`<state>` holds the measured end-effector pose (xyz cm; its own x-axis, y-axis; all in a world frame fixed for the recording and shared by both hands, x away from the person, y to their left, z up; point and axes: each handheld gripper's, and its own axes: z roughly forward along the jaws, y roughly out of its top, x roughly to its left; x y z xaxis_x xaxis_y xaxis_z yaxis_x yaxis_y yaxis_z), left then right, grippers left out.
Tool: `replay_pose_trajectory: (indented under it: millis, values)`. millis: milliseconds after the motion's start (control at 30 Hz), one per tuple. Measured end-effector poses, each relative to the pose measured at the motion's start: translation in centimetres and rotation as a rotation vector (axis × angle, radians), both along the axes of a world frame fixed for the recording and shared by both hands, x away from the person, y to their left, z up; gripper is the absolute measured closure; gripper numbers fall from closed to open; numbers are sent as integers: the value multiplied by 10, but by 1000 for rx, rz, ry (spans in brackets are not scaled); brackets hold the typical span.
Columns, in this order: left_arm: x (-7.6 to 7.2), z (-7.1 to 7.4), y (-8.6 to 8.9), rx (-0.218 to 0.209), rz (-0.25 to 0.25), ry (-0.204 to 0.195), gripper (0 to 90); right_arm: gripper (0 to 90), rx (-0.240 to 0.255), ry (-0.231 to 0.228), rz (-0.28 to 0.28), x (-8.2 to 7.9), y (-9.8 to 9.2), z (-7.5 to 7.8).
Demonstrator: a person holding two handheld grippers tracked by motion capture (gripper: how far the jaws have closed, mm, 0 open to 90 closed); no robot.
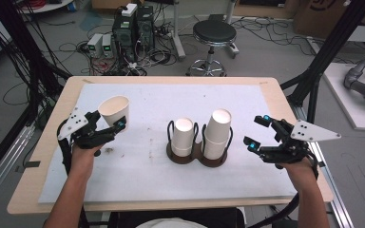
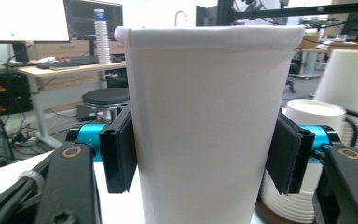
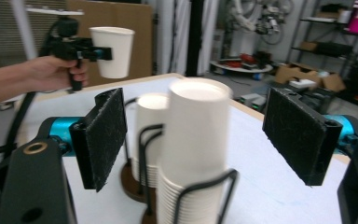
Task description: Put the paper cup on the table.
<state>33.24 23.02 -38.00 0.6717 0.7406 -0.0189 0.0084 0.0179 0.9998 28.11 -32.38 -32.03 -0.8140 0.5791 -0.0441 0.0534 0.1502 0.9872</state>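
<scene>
White paper cup [image 1: 115, 111] clamped in left tongs [image 1: 105, 130], lifted above tabletop [image 1: 138, 171] left of black wire holder [image 1: 197, 154]; right tongs [image 1: 259, 132] gape empty, facing taller cup stack [image 1: 217, 134], likely to grab

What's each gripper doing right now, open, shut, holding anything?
Left gripper: shut on a white paper cup, pads on both its sides, cup upright, off the table.
Right gripper: open, nothing between the jaws, beside the cup stacks in the holder.
</scene>
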Motion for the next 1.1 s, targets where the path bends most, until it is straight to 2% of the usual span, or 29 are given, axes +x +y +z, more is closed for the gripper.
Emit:
replay_pose_trajectory:
  millis: [100,233,400,567,700,767,867,1033,1100]
  values:
    - [7,-5,1,8,15,15,358,222,4,9,-42,4,-6,-7]
    - [17,-10,2,-1,40,22,358,222,14,15,-94,9,-12,-17]
    - [26,-17,3,-12,57,52,354,222,20,44,-149,16,-17,-32]
    - [33,-24,2,-5,65,84,353,222,10,83,-164,21,-18,-45]
    - [39,-30,-1,16,67,102,354,222,8,80,-163,22,-17,-46]
    - [42,-33,-2,8,59,110,354,222,9,81,-163,22,-17,-46]
    - [45,-40,-6,18,43,105,357,222,10,80,-164,21,-17,-46]
    - [50,-49,-9,24,39,133,358,222,5,85,-174,21,-18,-48]
    - [52,-52,-10,45,45,150,357,222,1,87,-169,21,-19,-48]
